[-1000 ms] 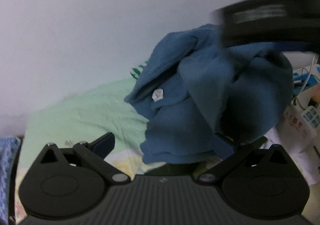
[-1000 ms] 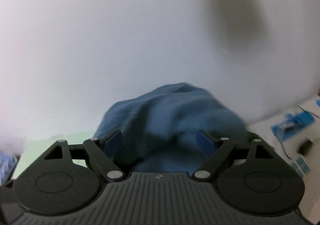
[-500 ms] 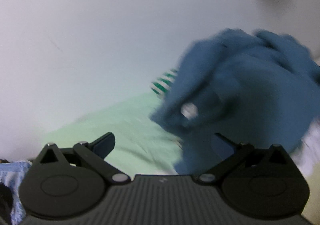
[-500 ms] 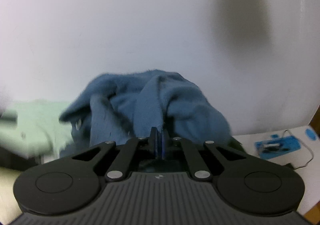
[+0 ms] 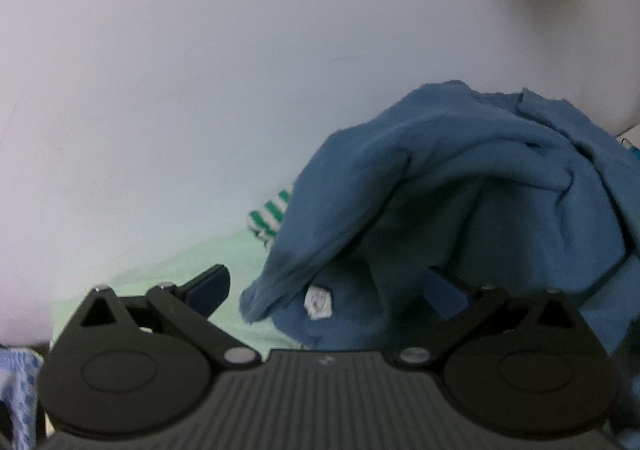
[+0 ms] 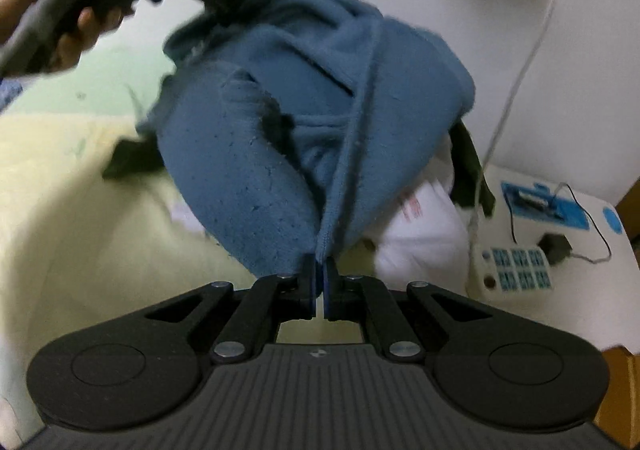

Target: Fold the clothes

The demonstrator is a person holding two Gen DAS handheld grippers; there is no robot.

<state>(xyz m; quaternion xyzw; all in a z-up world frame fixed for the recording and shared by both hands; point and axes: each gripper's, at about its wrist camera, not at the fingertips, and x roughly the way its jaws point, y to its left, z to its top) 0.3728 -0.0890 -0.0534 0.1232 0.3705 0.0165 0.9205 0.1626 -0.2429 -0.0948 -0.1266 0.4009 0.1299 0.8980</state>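
Pale yellow bedding point(image 6: 80, 217) under a plain white wall point(image 5: 200, 69), mint-green sheet point(image 5: 224, 254) beyond. Nearest in the right wrist view: right gripper point(image 6: 319, 282) pressed together on a seam edge of the blue fleece garment point(image 6: 304, 109), bulk of the cloth heaped toward 12 o'clock. At 10 o'clock, a hand point(image 6: 72, 37) on the left gripper's grey handle, black body touching the garment's top. At 3 o'clock, white bedside table point(image 6: 568, 234) with cables. Left wrist view: left gripper point(image 5: 326, 290) spread wide, nothing pinched; garment point(image 5: 460, 189) at 1 o'clock, white tag point(image 5: 318, 302) showing; green-striped cloth point(image 5: 268, 215) behind, touching its left edge.
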